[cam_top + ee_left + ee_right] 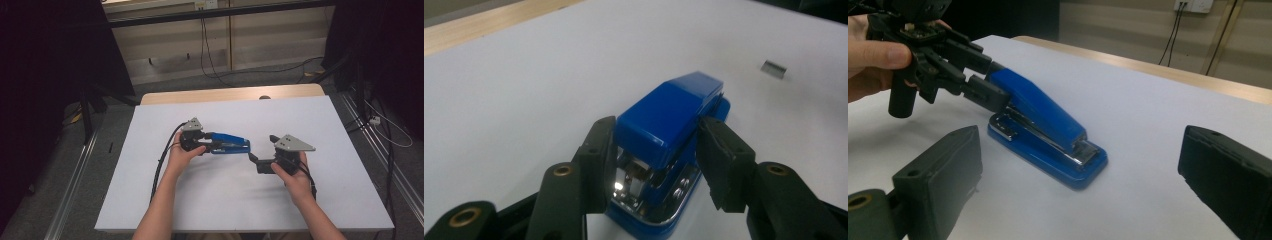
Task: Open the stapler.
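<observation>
A blue stapler (229,144) with a chrome base lies flat on the white table top (240,200). My left gripper (211,143) holds its hinged rear end; in the left gripper view both black jaws press the sides of the stapler (664,120), gripper (655,127). My right gripper (261,148) is to the right of the stapler's front, open wide with nothing between its jaws. In the right gripper view the stapler (1043,122) lies ahead of the gripper (1079,167), with the left gripper (982,82) and a hand clamped on its far end.
A small grey strip of staples (773,68) lies on the table beyond the stapler. A wooden edge (225,94) borders the table's far side. Cables (210,60) run over the floor behind, and dark curtains stand at both sides.
</observation>
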